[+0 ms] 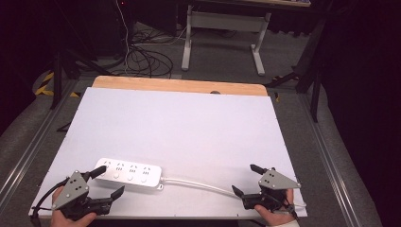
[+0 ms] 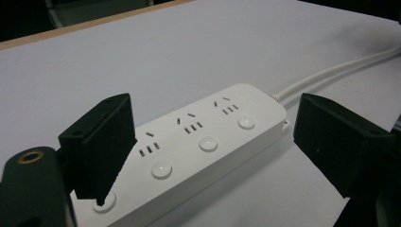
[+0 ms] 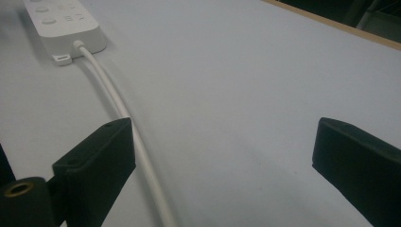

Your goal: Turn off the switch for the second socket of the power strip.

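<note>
A white power strip [image 1: 128,173] with several sockets and round buttons lies near the front left of the white board [image 1: 189,118]. Its white cable [image 1: 198,183] curves right along the front edge. My left gripper [image 1: 108,183] is open at the strip's left end. In the left gripper view the strip [image 2: 198,142] lies between the jaws, and the left fingertip [image 2: 101,189] sits over the nearest button. My right gripper [image 1: 247,179] is open at the front right, with nothing between its jaws. In the right gripper view the cable [image 3: 123,109] passes just inside the left jaw, leading from the strip [image 3: 66,23].
The board rests on a wooden table whose far edge [image 1: 179,85] shows. Metal rails [image 1: 28,151] run along both sides. Beyond the table are loose floor cables [image 1: 142,59] and a desk's white legs [image 1: 257,56].
</note>
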{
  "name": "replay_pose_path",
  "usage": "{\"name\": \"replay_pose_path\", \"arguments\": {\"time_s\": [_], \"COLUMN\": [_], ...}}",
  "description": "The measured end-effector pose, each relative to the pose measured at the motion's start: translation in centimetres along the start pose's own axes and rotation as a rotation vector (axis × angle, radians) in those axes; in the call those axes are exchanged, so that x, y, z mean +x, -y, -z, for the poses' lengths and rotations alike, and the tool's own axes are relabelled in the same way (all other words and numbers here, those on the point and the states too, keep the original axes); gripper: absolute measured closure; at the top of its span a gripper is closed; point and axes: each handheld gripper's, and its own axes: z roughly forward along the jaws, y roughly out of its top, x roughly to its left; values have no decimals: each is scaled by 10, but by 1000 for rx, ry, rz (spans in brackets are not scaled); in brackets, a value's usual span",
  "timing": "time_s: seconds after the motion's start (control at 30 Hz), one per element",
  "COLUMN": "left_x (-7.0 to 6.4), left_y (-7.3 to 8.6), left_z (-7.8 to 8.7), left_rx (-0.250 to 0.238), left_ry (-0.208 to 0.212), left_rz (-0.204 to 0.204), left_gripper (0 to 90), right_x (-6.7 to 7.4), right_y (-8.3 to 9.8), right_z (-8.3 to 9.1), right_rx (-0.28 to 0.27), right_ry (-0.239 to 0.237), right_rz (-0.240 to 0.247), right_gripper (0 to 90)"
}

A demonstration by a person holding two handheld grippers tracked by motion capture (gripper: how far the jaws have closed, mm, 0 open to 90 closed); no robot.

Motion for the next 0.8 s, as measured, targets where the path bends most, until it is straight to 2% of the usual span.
{"name": "replay_pose_path", "arguments": {"time_s": [0.07,0.2,0.37,0.6,0.8], "left_x": [0,-1,-2,-1,-1], "left_y": [0,-2,-2,-4,-15], "left_z": [0,1,2,3,6], "left_rx": [-4,-5,-8,-10,-14], "left_ry": [-2,-10,-7,-20,-45], "left_rz": [-2,-30,-22,-31,-35], "left_gripper": [145,145,143,146,163], "right_x": [0,0,1,3,3], "right_y": [0,0,0,0,0], "right_z": [0,0,-1,-2,-2], "right_rx": [1,1,4,7,10], "right_ry": [0,0,2,5,6], "right_rz": [3,5,9,10,14], "right_gripper": [76,76,77,76,76]}}
